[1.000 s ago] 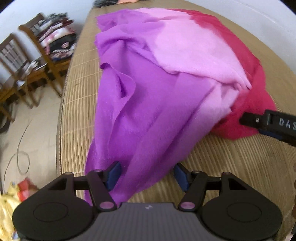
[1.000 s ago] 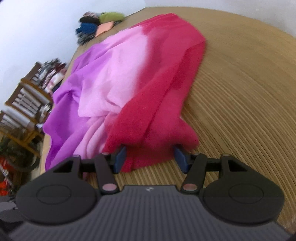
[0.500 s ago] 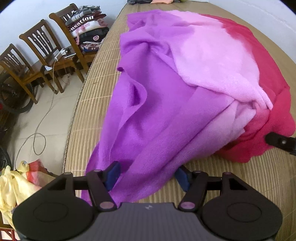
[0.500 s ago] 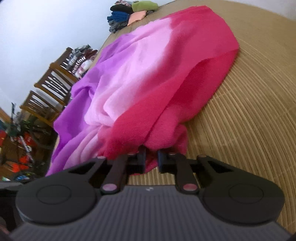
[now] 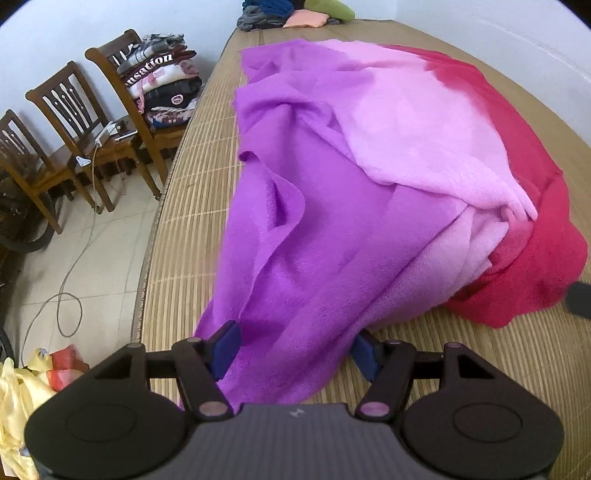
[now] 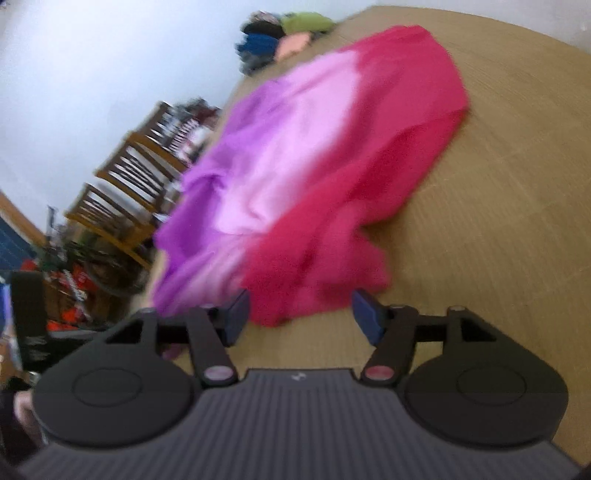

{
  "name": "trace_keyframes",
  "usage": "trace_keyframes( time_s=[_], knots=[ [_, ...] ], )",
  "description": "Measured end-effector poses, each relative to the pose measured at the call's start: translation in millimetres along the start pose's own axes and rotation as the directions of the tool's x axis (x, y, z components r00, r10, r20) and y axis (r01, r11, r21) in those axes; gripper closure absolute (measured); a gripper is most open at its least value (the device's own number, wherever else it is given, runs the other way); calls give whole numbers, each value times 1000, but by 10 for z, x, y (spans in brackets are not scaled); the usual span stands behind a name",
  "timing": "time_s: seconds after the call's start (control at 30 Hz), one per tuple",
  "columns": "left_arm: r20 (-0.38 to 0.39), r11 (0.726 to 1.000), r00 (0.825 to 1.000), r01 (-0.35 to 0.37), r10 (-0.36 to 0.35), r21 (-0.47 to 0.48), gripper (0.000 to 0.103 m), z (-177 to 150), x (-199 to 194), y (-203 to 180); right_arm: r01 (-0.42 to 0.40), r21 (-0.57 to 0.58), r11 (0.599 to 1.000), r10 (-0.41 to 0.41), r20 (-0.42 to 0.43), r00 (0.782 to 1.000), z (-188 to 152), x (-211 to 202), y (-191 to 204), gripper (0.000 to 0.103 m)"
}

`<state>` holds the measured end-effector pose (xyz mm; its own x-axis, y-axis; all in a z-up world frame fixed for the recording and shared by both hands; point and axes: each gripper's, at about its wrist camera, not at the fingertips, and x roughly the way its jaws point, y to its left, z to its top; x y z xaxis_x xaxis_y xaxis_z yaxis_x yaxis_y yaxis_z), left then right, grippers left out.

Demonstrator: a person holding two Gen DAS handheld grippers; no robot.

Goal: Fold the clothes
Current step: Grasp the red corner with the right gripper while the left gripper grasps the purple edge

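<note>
though tilted, right claw (image 6: 299,314) agape

A bed covered by a woven bamboo mat (image 5: 207,206) carries a large crumpled fleece blanket (image 5: 369,206), graded purple through pale pink to crimson, spread across its middle. A small pile of folded clothes (image 5: 295,14) sits at the far end.

The stacked clothes (image 5: 162,88) on a chair (image 5: 122,96) read "sation".
</note>
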<state>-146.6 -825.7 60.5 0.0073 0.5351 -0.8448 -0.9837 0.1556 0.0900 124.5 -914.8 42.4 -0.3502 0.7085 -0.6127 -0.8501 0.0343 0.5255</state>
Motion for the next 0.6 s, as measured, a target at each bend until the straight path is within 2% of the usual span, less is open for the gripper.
trace_keyframes(
  time_s=[0.17, 0.27, 0.37, 0.47, 0.5, 0.53, 0.57, 0.6],
  knots=[
    [23, 1000, 1000, 12, -12, 14, 36, 15, 4, -13, 66, 4, 998, -66, -17, 998, -31, 312, 145, 39],
    [26, 1000, 1000, 12, -12, 19, 36, 16, 61, -39, 81, 31, 996, -80, -29, 996, -32, 485, 165, 38],
    [36, 999, 999, 13, -15, 52, 36, 20, 118, -115, 84, -2, 996, -84, -10, 996, -40, 542, 248, 38],
    [66, 997, 998, 19, -24, 77, 40, 37, 134, -181, 52, 20, 998, -51, -18, 999, -18, 561, 329, 38],
    [71, 996, 997, 26, -32, 81, 52, 42, 141, -190, 39, 25, 999, -38, -14, 999, -20, 560, 361, 38],
    [74, 996, 996, 42, -48, 80, 70, 46, 145, -190, 35, 14, 999, -34, -8, 999, -24, 572, 398, 38],
    [78, 995, 995, 57, -63, 79, 80, 51, 149, -191, 41, -11, 999, -41, 3, 999, -28, 594, 442, 40],
    [79, 995, 995, 60, -66, 77, 97, 63, 150, -195, 46, -34, 998, -46, 0, 999, -25, 608, 459, 63]
  ],
)
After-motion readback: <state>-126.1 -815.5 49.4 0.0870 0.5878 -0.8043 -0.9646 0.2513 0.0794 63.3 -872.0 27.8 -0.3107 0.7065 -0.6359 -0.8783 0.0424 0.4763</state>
